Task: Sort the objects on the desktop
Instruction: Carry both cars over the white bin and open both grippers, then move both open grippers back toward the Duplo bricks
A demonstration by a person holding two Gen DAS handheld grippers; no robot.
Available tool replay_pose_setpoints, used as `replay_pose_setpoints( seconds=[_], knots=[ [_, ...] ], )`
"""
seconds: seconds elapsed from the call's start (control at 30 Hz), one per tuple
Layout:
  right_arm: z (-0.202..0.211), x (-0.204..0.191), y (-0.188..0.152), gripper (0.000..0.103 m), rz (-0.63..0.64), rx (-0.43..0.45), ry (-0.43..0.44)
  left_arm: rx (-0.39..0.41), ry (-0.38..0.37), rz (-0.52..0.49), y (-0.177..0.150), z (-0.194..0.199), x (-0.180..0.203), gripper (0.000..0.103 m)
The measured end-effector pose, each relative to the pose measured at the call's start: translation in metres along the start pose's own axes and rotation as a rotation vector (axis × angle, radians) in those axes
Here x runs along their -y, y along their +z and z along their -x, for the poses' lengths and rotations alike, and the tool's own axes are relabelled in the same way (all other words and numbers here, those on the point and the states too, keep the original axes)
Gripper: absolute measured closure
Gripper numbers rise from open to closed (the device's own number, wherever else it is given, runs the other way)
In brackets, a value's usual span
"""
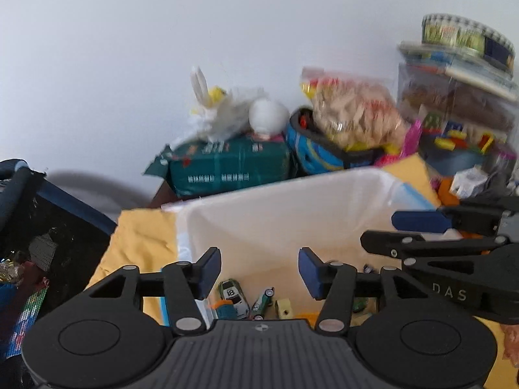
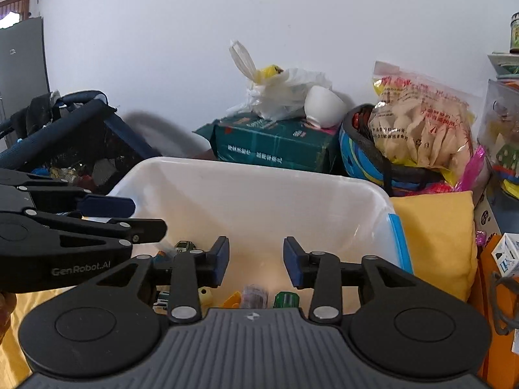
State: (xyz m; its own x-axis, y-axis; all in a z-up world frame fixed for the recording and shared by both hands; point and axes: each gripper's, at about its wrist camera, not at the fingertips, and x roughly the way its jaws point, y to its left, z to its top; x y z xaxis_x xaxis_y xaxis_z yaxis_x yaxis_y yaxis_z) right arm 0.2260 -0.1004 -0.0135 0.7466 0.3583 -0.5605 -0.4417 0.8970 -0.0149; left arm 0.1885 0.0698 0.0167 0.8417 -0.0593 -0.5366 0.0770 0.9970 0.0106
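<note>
A white plastic bin (image 1: 292, 201) (image 2: 259, 188) stands on a yellow cloth. It holds small items: a toy car (image 1: 233, 295), a green battery (image 1: 263, 301), a yellow bead (image 1: 283, 308) (image 2: 205, 295), a green cylinder (image 2: 284, 300) and a taped roll (image 2: 255, 295). My left gripper (image 1: 259, 272) is open and empty over the bin's near side. My right gripper (image 2: 255, 261) is open and empty over the bin too. Each gripper shows from the side in the other's view: the right one (image 1: 402, 230), the left one (image 2: 142, 217).
A dark mesh basket (image 1: 48, 227) (image 2: 81, 149) with wrappers stands left of the bin. Behind the bin are a green box (image 2: 275, 142), a white bag (image 2: 282, 90), a white bowl (image 2: 324, 105), a blue helmet (image 2: 363, 159), a snack bag (image 2: 421, 123) and toy boxes (image 1: 460, 103).
</note>
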Motion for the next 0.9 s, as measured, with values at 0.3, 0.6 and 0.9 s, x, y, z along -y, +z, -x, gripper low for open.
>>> replay_pose_setpoints(
  seconds=[0.3,0.6,0.9],
  knots=[
    [0.067,-0.006,-0.026,0.049,0.018,0.113,0.054,-0.008,-0.059,-0.012,-0.059,0.073,0.025,0.03],
    [0.075,-0.016,-0.113,0.044,0.008,-0.113,0.107,-0.231,-0.042,-0.045,-0.147,0.084,0.056,0.03],
    [0.075,-0.028,-0.147,0.032,-0.013,-0.227,0.114,-0.244,0.078,-0.035,-0.165,0.097,0.059,0.03]
  ],
)
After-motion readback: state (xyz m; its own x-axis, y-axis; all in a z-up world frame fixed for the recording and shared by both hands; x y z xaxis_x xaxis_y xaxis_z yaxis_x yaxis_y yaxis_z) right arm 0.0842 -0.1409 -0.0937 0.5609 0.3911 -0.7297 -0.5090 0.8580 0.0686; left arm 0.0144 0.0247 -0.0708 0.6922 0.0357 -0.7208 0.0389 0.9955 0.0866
